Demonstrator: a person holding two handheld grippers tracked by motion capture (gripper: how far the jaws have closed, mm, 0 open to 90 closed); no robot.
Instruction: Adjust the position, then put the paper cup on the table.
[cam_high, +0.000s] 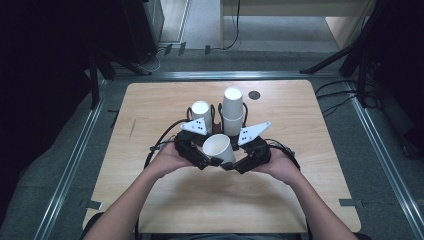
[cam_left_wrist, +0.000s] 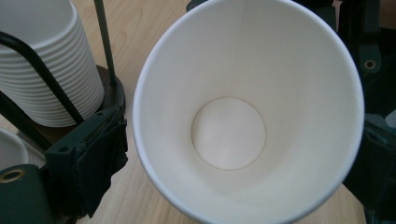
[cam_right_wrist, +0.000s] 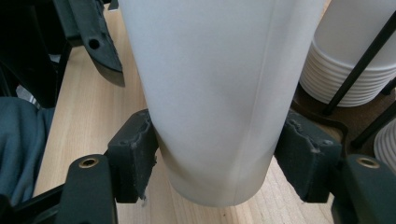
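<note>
A single white paper cup (cam_high: 218, 146) hangs tilted just above the wooden table (cam_high: 165, 200), between both grippers. My right gripper (cam_high: 234, 164) is shut on its lower part, and in the right gripper view the pads (cam_right_wrist: 135, 156) press the cup's wall (cam_right_wrist: 215, 93) from both sides near its base. My left gripper (cam_high: 209, 156) stands wide around the rim. The left gripper view looks down into the cup (cam_left_wrist: 229, 135), and a sliver of wood shows between the left pad (cam_left_wrist: 93, 163) and the rim.
Two stacks of white cups sit in black wire holders just behind the grippers, a short one (cam_high: 201, 112) and a taller one (cam_high: 232, 107). A stack (cam_left_wrist: 51, 70) also shows beside the left jaw. A dark round mark (cam_high: 254, 94) lies near the far edge.
</note>
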